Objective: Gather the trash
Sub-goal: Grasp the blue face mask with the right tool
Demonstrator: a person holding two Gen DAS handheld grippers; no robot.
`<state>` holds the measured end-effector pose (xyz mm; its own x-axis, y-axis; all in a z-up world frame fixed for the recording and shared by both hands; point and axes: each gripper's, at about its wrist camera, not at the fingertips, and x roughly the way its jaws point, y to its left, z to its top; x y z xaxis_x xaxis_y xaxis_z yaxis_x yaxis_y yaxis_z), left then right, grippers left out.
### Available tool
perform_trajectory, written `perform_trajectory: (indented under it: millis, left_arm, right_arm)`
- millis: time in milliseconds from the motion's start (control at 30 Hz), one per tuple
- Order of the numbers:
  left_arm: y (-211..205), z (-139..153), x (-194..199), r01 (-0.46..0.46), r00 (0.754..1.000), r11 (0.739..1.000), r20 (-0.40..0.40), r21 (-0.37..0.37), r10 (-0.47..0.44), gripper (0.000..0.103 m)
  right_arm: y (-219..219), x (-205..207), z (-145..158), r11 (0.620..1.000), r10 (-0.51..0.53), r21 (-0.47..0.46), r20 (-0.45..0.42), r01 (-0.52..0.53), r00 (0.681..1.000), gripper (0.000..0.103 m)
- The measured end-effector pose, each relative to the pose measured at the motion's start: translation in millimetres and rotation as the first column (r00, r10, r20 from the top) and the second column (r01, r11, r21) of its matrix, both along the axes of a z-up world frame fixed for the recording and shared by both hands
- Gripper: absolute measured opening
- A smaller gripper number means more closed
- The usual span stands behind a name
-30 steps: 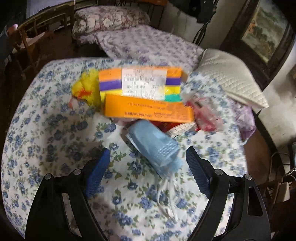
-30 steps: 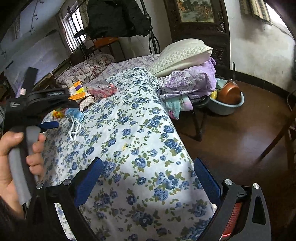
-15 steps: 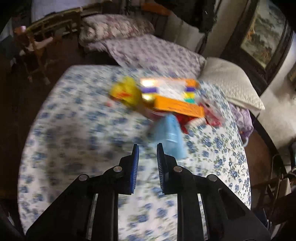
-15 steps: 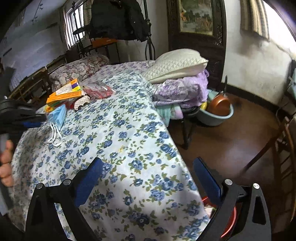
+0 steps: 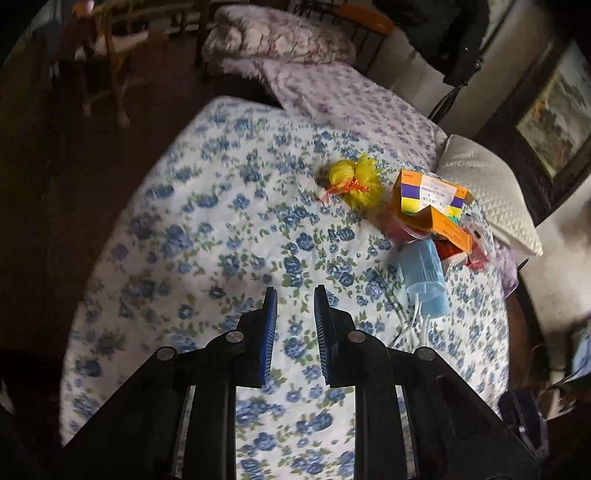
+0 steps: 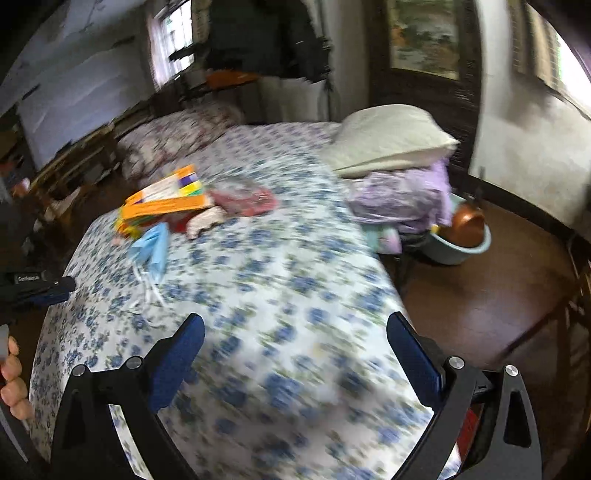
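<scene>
A pile of trash lies on the flowered bed cover [image 5: 221, 236]. A blue face mask [image 5: 424, 273] lies nearest, with white ear loops trailing. Behind it are an orange box [image 5: 428, 199], a yellow net bag [image 5: 354, 181] and red wrappers [image 5: 450, 251]. My left gripper [image 5: 293, 295] is nearly shut and empty, above the cover, left of the mask and apart from it. My right gripper [image 6: 295, 332] is wide open and empty over the near part of the bed. The mask [image 6: 153, 247] and orange box [image 6: 166, 199] also show in the right wrist view, far left.
A white quilted pillow [image 5: 487, 188] and purple bedding [image 6: 402, 195] sit at the bed's right edge. A teal basin with a copper pot [image 6: 461, 236] stands on the brown floor. A flowered pillow [image 5: 280, 33] lies at the head. A wooden chair [image 5: 110, 66] stands at left.
My left gripper closed from wide open to nearly shut and pulled back and left, away from the mask, which stayed on the cover. The right gripper swung left, staying open.
</scene>
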<state>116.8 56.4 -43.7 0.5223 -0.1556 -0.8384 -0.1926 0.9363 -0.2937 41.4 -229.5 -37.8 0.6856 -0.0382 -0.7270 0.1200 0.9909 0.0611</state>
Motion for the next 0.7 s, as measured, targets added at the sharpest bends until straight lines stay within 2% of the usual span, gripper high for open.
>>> perform_trajectory:
  millis: [33, 167, 300, 400, 467, 567, 600, 633, 700]
  left_arm:
    - [-0.8, -2.2, 2.8, -0.002, 1.000, 1.000, -0.009, -0.009, 0.002, 0.025]
    - [-5.7, -8.7, 13.3, -0.014, 0.999, 1.000, -0.035, -0.010, 0.014, 0.043]
    - [-0.6, -5.1, 20.0, -0.042, 0.999, 0.998, -0.010, 0.043, 0.043, 0.057]
    - [8.0, -2.6, 22.9, -0.070, 0.998, 0.994, 0.009, 0.089, 0.069, 0.066]
    - [12.5, -1.5, 23.6, -0.087, 0.996, 0.990, 0.019, 0.115, 0.085, 0.068]
    - [16.4, -2.3, 25.8, -0.092, 0.996, 0.987, 0.021, 0.128, 0.090, 0.072]
    - [16.6, -3.7, 26.8, -0.090, 0.996, 0.988, 0.017, 0.129, 0.089, 0.073]
    - [16.1, -4.9, 27.6, -0.088, 0.996, 0.987, 0.013, 0.133, 0.086, 0.073]
    - [15.1, -8.3, 29.6, -0.076, 0.997, 0.985, 0.004, 0.152, 0.076, 0.073]
  right_arm:
    - [5.5, 4.7, 0.8, 1.000, 0.009, -0.004, -0.003, -0.009, 1.000, 0.097]
    - [29.1, 32.8, 1.3, 0.996, 0.077, 0.038, -0.021, -0.076, 0.997, 0.097]
    - [59.4, 62.8, 2.0, 0.983, 0.179, 0.047, -0.036, -0.177, 0.983, 0.097]
    - [83.4, 88.8, -5.3, 0.968, 0.249, 0.060, -0.085, -0.245, 0.965, 0.097]
    - [96.2, 104.6, -12.3, 0.963, 0.267, 0.070, -0.127, -0.260, 0.955, 0.097]
    - [107.8, 119.0, -18.5, 0.962, 0.270, 0.067, -0.126, -0.263, 0.955, 0.094]
    - [110.0, 122.1, -21.0, 0.960, 0.279, 0.068, -0.139, -0.272, 0.950, 0.073]
    - [111.2, 123.9, -25.3, 0.957, 0.290, 0.073, -0.159, -0.282, 0.944, 0.038]
    - [104.3, 120.3, -22.3, 0.961, 0.273, 0.083, -0.150, -0.263, 0.950, 0.014]
